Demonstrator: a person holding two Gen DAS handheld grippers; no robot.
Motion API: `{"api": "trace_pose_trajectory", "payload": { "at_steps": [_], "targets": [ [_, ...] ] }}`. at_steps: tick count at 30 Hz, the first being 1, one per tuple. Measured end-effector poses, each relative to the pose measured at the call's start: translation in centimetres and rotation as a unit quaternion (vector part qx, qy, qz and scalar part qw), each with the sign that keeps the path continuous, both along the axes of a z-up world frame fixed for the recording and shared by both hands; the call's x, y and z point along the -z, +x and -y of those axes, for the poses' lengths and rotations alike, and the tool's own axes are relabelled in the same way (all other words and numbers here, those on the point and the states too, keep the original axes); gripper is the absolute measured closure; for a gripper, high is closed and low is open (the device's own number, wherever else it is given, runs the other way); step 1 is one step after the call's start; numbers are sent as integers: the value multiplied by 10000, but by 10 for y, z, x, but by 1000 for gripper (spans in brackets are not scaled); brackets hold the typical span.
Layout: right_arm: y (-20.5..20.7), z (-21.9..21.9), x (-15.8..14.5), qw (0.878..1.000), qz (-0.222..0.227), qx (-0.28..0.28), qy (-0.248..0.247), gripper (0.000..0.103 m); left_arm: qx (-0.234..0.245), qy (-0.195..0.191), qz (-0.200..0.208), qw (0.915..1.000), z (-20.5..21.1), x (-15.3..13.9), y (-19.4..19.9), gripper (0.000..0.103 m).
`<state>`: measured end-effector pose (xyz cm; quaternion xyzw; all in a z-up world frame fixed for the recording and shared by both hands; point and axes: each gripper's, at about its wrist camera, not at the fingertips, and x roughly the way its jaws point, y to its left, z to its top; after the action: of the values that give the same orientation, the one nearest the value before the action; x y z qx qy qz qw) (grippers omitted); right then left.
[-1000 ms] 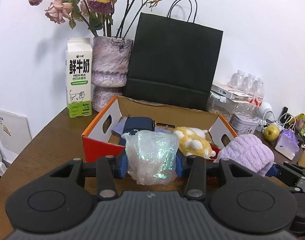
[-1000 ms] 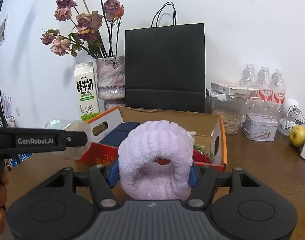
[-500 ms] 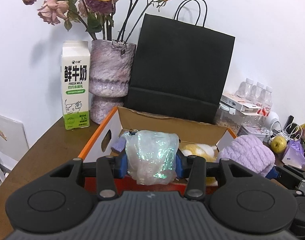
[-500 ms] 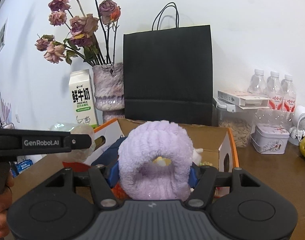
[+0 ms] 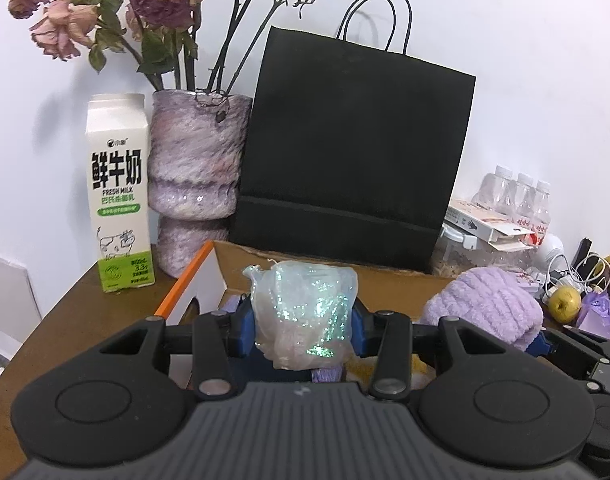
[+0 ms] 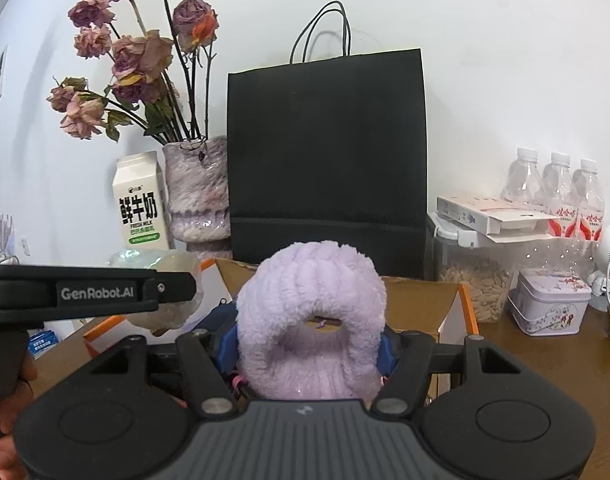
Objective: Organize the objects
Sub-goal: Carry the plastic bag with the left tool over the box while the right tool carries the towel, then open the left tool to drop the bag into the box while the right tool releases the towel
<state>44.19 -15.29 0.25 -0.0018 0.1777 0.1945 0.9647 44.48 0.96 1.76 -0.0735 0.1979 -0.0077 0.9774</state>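
My left gripper clamps a crumpled iridescent plastic bag and my right gripper clamps a fluffy lilac plush ring, both above the open orange-edged cardboard box.

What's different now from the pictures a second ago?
Both grippers have carried their loads forward over the cardboard box, toward the black bag. The left gripper still clamps the shiny plastic bundle, the right gripper the purple plush ring. Table items stayed put.

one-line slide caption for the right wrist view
Right gripper holds a fluffy lilac scrunchie over an open cardboard box, black paper bag behind.
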Motion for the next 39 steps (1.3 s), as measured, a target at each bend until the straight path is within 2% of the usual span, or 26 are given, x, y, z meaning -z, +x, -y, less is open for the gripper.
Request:
{"api": "trace_pose_trajectory", "payload": {
  "at_steps": [18,21,24,26,28,30,39],
  "targets": [
    [45,-1,0,9999,50,74,-96,41,-60,135,122,9998,-3,2,48,58],
    [49,-3,2,9999,15,60,-137,39,-81,144,66,9998,-5,4,51,56],
    [49,-4,6,9998,-34,55,-187,27,-165,189,58,9997,-6,6,51,40],
    [49,-4,6,9998,-46,63,-200,14,-224,208,133,9994,-7,6,49,10],
    [48,-3,6,9997,-27,90,-213,0,-343,263,258,9987,-7,5,46,0],
    [47,-3,6,9997,-10,117,-237,0,-390,327,332,9982,-8,4,44,0],
    [46,-2,8,9994,-42,248,-250,0,-407,367,182,9983,-16,7,45,0]
  ]
}}
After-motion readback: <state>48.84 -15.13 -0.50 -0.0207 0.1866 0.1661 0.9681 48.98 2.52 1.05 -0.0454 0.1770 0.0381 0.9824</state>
